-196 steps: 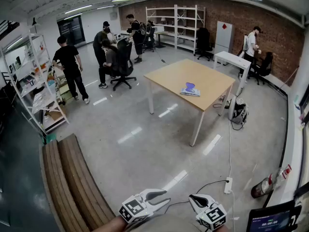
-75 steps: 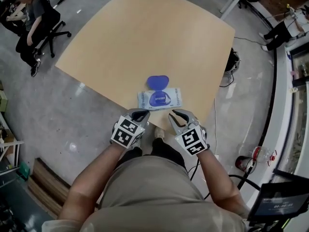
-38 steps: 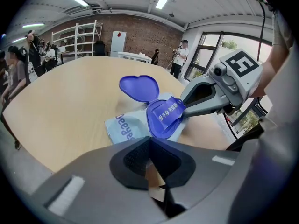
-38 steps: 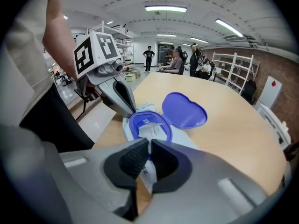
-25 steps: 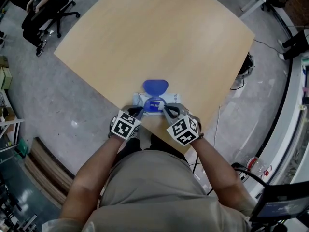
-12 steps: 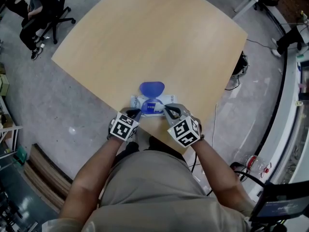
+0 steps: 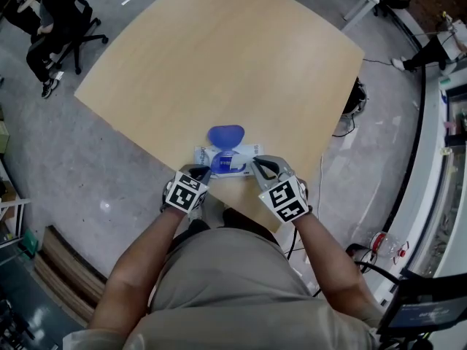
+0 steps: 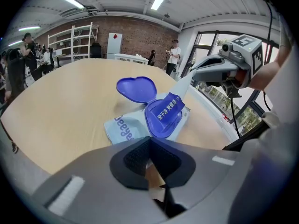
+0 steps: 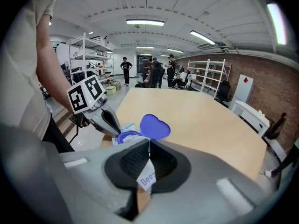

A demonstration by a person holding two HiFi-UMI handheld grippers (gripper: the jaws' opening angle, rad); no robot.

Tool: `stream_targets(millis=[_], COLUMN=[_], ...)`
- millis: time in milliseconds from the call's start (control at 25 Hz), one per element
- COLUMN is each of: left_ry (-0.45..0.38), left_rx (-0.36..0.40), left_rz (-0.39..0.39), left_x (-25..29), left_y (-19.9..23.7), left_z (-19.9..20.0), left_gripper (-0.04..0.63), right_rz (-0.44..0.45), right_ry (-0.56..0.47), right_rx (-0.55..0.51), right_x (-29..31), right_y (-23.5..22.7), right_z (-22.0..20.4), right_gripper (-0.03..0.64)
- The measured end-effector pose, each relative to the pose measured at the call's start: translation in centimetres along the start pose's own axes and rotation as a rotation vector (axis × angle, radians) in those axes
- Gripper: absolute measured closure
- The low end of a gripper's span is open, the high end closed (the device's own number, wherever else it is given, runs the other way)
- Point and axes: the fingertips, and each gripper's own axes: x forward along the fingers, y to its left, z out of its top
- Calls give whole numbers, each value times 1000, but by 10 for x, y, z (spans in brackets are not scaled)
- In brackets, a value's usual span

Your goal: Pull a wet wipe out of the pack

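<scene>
The pack (image 7: pixel 242 153) lies on the table (image 7: pixel 219 64) close to its near edge, by the near corner. Its lid (image 7: pixel 226 135) is folded back behind it, toward the table's middle. The left gripper (image 7: pixel 198 172) is at the pack's left end and the right gripper (image 7: pixel 261 168) at its right end. An office chair (image 7: pixel 73 39) stands on the floor beyond the table's left corner.

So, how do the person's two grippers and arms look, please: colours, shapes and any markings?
The left gripper and the right gripper look alike: light grey bodies with two curved, pointed jaws lined with black ribbed pads. Each carries a white cube with black square markers. No cable shows on them. The person wears a beige short-sleeved shirt; the forearms are bare.
</scene>
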Motion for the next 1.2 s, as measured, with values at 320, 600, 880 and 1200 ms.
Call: stream_targets(millis=[320,600,880,1200], left_ry=[3,2,-6,-52], left_rx=[28,43,55,69], left_rz=[-14,-29,-44,-61], left_x=[-1,-3,-9,-27], left_y=[-1,-4,0,4], left_z=[0,-1,-7,-5], left_gripper=[591,591,591,591], right_rz=[-43,-96,-159,-243], right_ry=[-54,-90,-119,-157], right_rx=[20,14,23,53], right_x=[-19,-39,-54,-79], right_y=[-2,-5,-4,-2], right_z=[22,41,59,76], right_gripper=[614,614,614,614])
